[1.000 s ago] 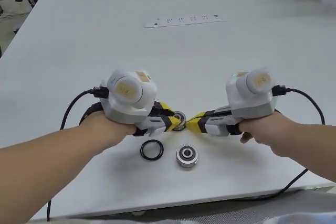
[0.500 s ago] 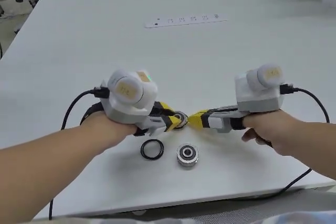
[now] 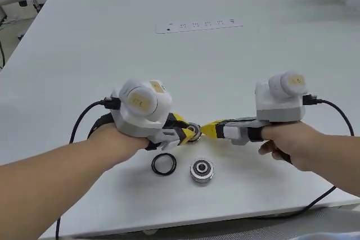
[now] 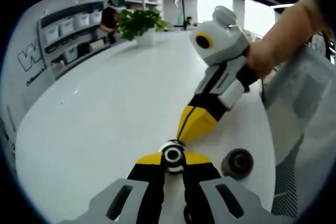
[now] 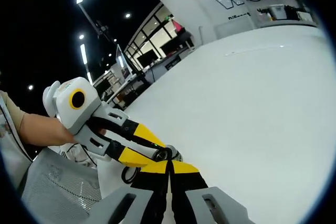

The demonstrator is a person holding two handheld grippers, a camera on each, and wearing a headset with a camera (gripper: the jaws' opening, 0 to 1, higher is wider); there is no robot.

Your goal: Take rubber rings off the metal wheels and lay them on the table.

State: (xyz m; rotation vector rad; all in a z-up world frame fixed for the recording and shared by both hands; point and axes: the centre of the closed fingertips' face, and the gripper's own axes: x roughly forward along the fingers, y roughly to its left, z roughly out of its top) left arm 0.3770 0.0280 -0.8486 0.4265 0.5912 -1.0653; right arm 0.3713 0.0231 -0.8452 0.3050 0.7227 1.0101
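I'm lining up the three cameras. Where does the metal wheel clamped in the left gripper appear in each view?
Head view: the wheel is at centre, held in the left gripper.
Left gripper view: the wheel is low centre, clamped at that view's own jaw tips.
Right gripper view: the wheel is low, left of centre, just past that view's own jaw tips.
Shared landmark: the right gripper, its closed yellow tips at the wheel.

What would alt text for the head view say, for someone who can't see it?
Two hand-held grippers meet tip to tip over a white table: the left gripper clamps a small metal wheel, and the right gripper, jaws shut, meets it. Nearby lie a loose black rubber ring and another metal wheel.
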